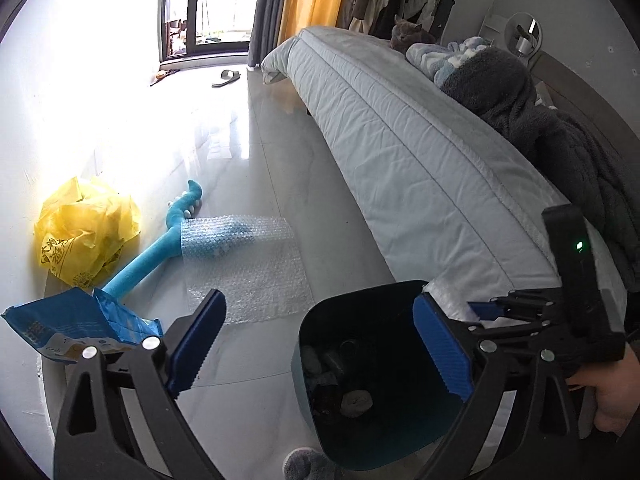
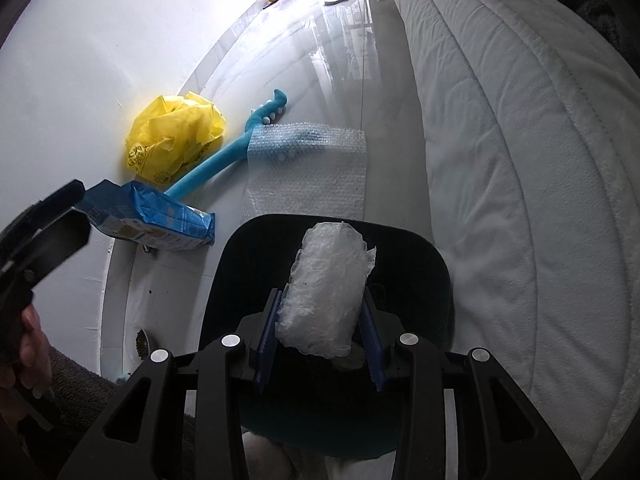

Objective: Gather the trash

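Note:
A dark bin [image 1: 320, 412] stands on the floor by the bed, with crumpled scraps in its bottom. My right gripper [image 2: 322, 320] is shut on a clear crumpled plastic wrap [image 2: 326, 288] and holds it over the bin's opening [image 2: 240, 264]. My left gripper [image 1: 320, 344] is open and empty, its right finger over the bin's rim. A sheet of bubble wrap [image 1: 248, 264] [image 2: 308, 168], a yellow plastic bag [image 1: 84, 240] [image 2: 172, 140] and a blue packet [image 1: 80, 324] [image 2: 152, 216] lie on the floor.
A blue plush toy [image 1: 160, 248] [image 2: 224, 160] lies partly under the bubble wrap. The bed [image 1: 400, 160] [image 2: 520, 160] runs along the right. A white wall [image 1: 60, 120] is at the left. A slipper [image 1: 226, 78] lies far off by the window. A cat [image 1: 408, 34] sits on the bed.

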{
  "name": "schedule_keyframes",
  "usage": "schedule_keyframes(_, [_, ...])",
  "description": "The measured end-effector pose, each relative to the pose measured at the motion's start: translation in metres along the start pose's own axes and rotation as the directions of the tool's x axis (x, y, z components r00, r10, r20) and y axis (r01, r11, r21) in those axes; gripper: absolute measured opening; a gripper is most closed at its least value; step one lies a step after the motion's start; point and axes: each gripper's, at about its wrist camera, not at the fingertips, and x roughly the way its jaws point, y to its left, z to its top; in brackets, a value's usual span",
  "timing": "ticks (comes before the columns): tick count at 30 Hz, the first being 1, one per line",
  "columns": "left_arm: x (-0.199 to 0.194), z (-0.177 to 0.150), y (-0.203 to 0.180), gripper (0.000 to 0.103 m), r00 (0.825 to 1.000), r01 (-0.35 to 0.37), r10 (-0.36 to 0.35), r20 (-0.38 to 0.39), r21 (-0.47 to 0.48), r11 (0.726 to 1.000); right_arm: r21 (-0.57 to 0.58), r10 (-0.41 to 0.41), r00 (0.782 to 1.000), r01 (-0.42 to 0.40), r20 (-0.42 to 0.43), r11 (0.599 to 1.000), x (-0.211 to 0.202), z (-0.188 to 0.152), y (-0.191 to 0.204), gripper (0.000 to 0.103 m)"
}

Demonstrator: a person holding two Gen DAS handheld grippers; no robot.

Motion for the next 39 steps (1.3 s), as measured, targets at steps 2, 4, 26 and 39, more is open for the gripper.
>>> schedule_keyframes(2, [-0.009,0.003,0.001,0.096,0.999,0.003,-0.002,0.037,-0.021,1.0,-0.012,-0.018,1.0,0.018,-0.021,1.0,0.007,-0.001,0.002,0.04])
schedule_keyframes(4, [-0.018,0.008,-0.001,0.096,0.997,0.008,-0.006,0.071,-0.032,0.999,-0.019,-0.037,0.998,0.037,-0.041,0.999,0.015,-0.001,0.003,0.04])
schedule_keyframes(26, [-0.111,0.021,-0.059,0.1,0.949,-0.019,0.012,0.315,0.022,1.0,0.026,-0.078,0.969,0.074,0.233,0.997,-0.087,-0.022,-0.007,0.088])
schedule_keyframes(39, [-0.139,0.01,-0.12,0.1,0.927,-0.1,0.045,0.372,0.131,0.986,0.117,-0.248,0.803,0.22,0.542,0.968,-0.248,-0.079,-0.064,0.099])
